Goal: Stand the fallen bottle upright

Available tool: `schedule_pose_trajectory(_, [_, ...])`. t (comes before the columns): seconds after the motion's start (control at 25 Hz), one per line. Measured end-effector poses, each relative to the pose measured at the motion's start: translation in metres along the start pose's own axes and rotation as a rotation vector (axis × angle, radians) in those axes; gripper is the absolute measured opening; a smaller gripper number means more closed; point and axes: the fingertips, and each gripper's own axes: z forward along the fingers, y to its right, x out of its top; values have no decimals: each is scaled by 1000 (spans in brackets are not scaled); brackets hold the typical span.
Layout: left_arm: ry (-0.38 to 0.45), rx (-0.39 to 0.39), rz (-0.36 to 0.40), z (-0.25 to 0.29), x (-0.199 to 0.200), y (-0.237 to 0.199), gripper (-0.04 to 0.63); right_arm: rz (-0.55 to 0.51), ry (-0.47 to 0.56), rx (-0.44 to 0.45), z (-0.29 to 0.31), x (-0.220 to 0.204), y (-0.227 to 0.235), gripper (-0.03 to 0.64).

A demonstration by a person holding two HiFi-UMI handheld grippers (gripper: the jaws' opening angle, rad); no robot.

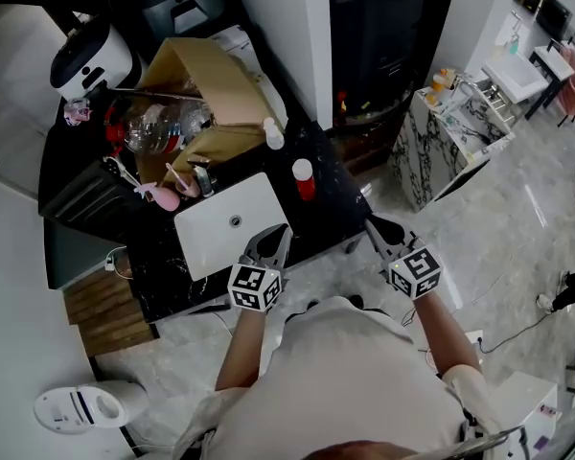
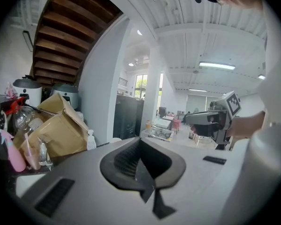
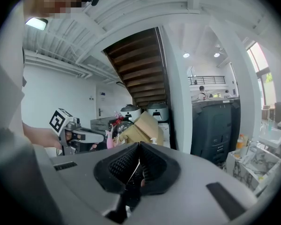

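A red bottle with a white cap stands upright on the black counter, just right of the white sink. My left gripper hovers over the sink's near right corner, jaws shut and empty, a short way below the bottle. My right gripper is off the counter's right end, its jaws together with nothing held. The left gripper view shows its own closed jaws and the right gripper. The right gripper view shows its own closed jaws and the left gripper. Neither gripper view shows the bottle clearly.
Behind the sink are a brown cardboard box, clear plastic bottles, a pink spray bottle, a small white bottle and a white rice cooker. A tall black cabinet stands beyond the white pillar.
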Motion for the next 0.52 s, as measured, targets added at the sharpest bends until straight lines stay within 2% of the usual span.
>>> schedule_pose_trajectory(0.52, [10, 18, -17, 6, 2, 8, 8, -12, 1, 32, -9, 1, 7, 29])
